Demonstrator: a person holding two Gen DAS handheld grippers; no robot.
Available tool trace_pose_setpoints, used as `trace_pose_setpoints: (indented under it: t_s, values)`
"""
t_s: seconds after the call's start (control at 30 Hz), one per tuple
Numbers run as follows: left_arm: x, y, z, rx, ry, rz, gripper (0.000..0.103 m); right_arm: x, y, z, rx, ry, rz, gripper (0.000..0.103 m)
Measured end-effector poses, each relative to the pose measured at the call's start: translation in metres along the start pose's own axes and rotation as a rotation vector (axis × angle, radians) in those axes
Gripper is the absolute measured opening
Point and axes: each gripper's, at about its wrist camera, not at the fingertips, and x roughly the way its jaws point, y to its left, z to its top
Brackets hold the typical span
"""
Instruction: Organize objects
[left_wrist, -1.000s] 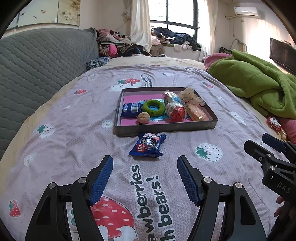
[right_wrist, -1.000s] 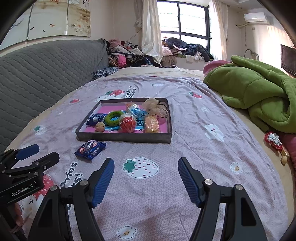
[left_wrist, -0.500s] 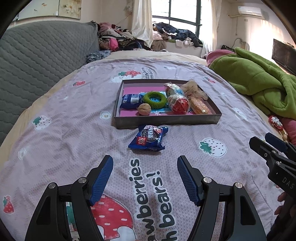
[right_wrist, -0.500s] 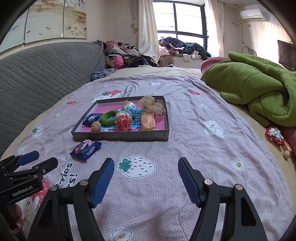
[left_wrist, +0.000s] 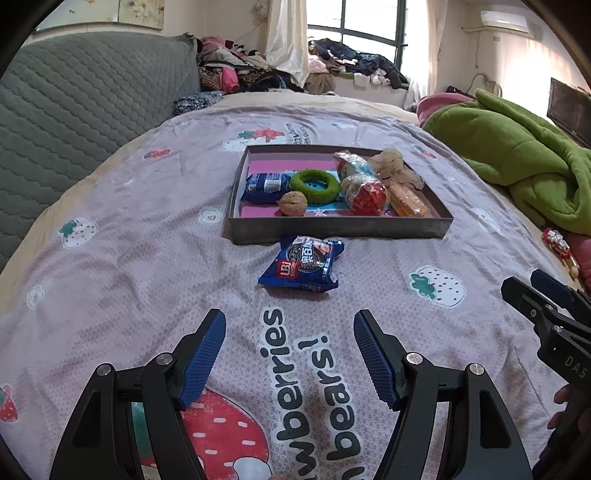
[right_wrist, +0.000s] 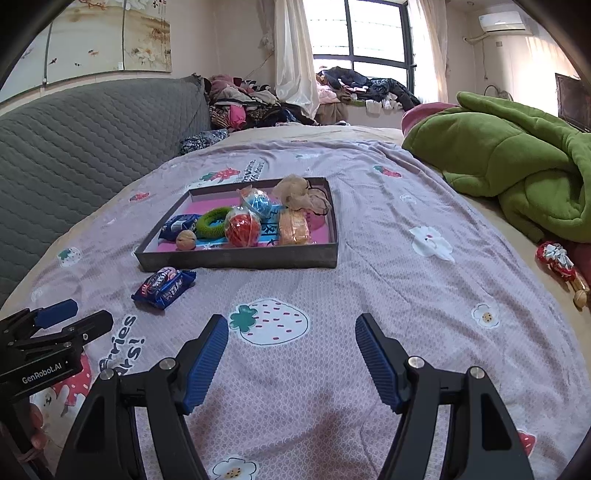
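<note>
- Both jaw sets are spread wide; nothing is gripped by the left gripper (left_wrist: 290, 343) or right gripper (right_wrist: 291, 349).
- The packet (left_wrist: 303, 266) is found on the sheet, just outside the tray (left_wrist: 340, 228).
- Step judged: approach; the packet is to be straddled next, then clamped.

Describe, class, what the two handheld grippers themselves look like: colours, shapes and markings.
Both the left gripper and right gripper have black angular arms, silver pivot bolts and two blue ribbed finger pads. White lettering marks their sides: "GenRobot.AI" on the left, "DAS" visible on the right.
</note>
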Motion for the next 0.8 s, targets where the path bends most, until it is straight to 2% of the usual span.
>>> trace_pose_setpoints:
  t_s: [0.8]
  values:
    - [0.012,-0.002,-0.008,0.018,0.010,0.011,0.073,0.015,0.004,-0.012,-0.024,0.049,-0.002,0.071]
